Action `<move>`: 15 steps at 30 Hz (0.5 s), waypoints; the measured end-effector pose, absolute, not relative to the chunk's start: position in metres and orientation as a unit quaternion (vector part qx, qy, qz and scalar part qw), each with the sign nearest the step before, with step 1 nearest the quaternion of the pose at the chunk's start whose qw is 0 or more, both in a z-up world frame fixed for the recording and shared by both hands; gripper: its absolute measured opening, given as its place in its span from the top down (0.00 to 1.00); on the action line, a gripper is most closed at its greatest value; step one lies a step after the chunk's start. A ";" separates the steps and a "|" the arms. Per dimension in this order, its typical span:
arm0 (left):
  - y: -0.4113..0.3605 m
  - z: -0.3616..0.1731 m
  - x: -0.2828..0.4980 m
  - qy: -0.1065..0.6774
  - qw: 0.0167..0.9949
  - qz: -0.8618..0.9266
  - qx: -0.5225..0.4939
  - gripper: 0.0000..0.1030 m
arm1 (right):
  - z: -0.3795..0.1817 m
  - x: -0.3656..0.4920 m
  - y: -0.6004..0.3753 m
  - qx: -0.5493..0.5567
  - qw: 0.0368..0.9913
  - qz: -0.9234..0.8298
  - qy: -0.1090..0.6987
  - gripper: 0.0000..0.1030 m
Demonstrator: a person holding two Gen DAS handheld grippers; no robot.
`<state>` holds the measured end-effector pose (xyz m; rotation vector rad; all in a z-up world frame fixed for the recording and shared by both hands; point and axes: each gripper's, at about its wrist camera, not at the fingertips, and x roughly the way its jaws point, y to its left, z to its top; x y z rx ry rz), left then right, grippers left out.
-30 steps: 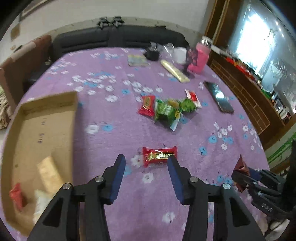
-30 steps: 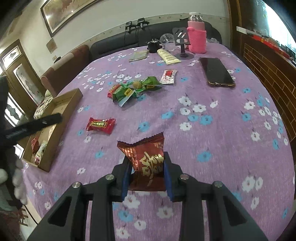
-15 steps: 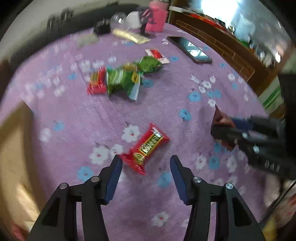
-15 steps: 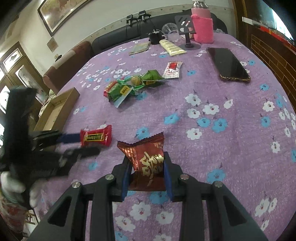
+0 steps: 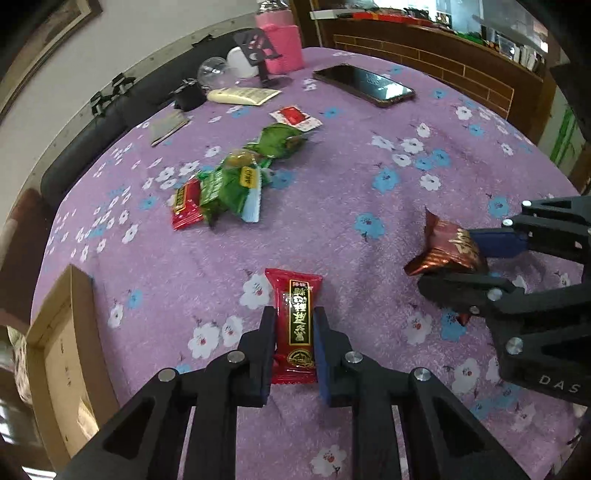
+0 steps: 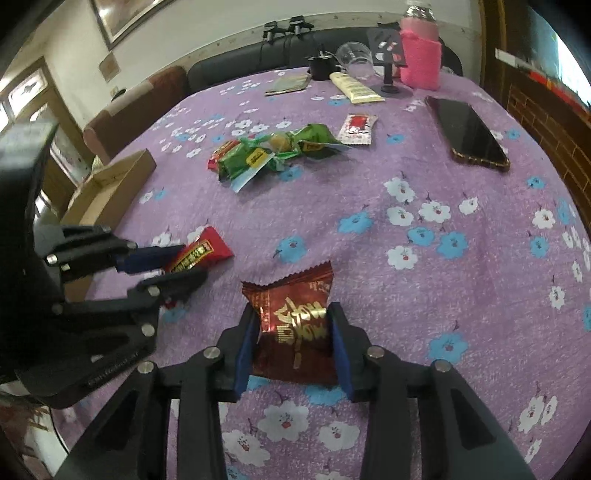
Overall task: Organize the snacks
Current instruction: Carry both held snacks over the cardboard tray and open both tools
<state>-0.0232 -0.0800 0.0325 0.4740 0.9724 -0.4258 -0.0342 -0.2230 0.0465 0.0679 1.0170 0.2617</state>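
Left gripper (image 5: 293, 341) | just clenched on red snack bar (image 5: 295, 317), 6 o'clock, for boxing | right gripper (image 6: 293, 339) | maroon snack packet (image 6: 295, 325) grasped | cardboard box (image 5: 55, 332) at 8 o'clock judged destination

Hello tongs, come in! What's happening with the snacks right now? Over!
Left tongs just closed on red snack bar. Right tongs clamp dark red packet. Cardboard box nearby, nothing in the way.

Pale wall with a framed picture (image 6: 122, 14) — dark sofa (image 6: 240, 62) below, brick ledge (image 5: 424, 62) opposite
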 end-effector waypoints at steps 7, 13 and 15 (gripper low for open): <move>-0.016 0.087 -0.036 0.448 0.863 -0.218 0.085 0.82 | 0.076 -0.046 -0.207 0.031 0.874 0.141 0.464 0.70; 0.073 0.134 -0.047 0.414 0.897 -0.147 0.048 0.82 | 0.112 -0.042 -0.154 0.030 0.871 0.200 0.447 0.69; 0.106 0.138 -0.043 0.413 0.903 -0.104 0.048 0.82 | 0.120 -0.037 -0.128 0.030 0.866 0.225 0.445 0.69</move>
